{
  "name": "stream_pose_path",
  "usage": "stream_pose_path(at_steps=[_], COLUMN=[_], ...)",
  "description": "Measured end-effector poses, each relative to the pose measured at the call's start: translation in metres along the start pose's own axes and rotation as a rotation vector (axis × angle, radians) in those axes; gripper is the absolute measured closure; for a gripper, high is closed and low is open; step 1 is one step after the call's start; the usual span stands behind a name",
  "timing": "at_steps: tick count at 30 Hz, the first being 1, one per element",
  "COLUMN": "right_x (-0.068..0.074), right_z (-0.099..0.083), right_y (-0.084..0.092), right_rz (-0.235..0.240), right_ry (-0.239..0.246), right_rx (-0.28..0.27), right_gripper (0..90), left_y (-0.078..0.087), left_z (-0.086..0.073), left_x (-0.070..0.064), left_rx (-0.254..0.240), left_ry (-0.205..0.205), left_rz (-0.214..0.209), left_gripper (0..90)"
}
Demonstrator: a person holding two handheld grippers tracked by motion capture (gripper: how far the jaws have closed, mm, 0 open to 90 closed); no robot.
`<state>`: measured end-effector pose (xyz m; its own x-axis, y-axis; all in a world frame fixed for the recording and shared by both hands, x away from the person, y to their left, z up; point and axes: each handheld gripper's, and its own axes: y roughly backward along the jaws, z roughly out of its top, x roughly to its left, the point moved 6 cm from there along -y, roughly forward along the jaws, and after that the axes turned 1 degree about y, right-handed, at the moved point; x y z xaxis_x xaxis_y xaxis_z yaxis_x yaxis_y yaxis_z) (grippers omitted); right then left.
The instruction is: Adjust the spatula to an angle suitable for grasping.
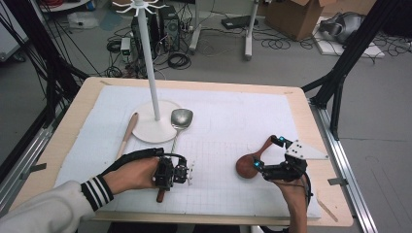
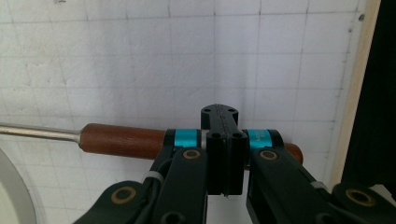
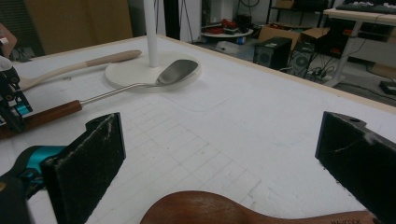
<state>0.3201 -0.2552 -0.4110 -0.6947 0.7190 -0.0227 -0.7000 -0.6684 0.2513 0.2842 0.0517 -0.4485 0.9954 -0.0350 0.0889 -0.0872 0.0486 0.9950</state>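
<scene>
A metal ladle (image 1: 181, 118) rests its bowl on the white stand's base, and its brown wooden handle (image 2: 121, 139) runs toward the table's front. My left gripper (image 1: 189, 172) is shut, its closed tips (image 2: 224, 135) right over that handle; I see nothing pinched between them. A dark wooden spoon (image 1: 245, 166) lies at the right front. My right gripper (image 1: 268, 154) is open, its jaws wide on either side of that spoon (image 3: 210, 210) without touching it. The right gripper view also takes in the ladle bowl (image 3: 177, 71) and the left gripper (image 3: 11, 102).
A white hook stand (image 1: 154, 127) with a tall pole rises at the mat's back left. A pale wooden spoon (image 1: 127, 133) lies left of its base. The white gridded mat (image 1: 233, 121) covers the wooden table. Cables, boxes and frame legs stand beyond the far edge.
</scene>
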Motion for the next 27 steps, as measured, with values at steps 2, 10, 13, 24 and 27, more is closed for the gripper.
stream_pose_path(at_steps=[2,10,13,24,27], right_x=[0.001,0.001,0.001,0.000,0.000], right_z=[0.000,0.000,0.000,0.000,0.000], right_y=[0.001,0.001,0.000,0.001,0.001], right_rz=[0.000,0.004,0.001,0.000,0.000], right_ry=[-0.010,-0.013,-0.005,-0.013,-0.013], right_rx=[0.002,-0.001,-0.002,0.004,0.004], right_gripper=[0.5,0.5,0.5,0.5,0.5], left_y=[0.000,0.000,0.000,0.000,0.000], left_z=[-0.002,-0.010,-0.013,-0.025,-0.029], left_x=[0.000,0.003,0.003,0.007,0.008], left_rx=[0.008,0.020,0.023,0.033,0.042], left_ry=[0.005,0.014,0.017,0.034,0.048], left_rz=[0.001,0.007,0.008,0.020,0.024], left_gripper=[89.7,89.7,89.6,89.7,89.6])
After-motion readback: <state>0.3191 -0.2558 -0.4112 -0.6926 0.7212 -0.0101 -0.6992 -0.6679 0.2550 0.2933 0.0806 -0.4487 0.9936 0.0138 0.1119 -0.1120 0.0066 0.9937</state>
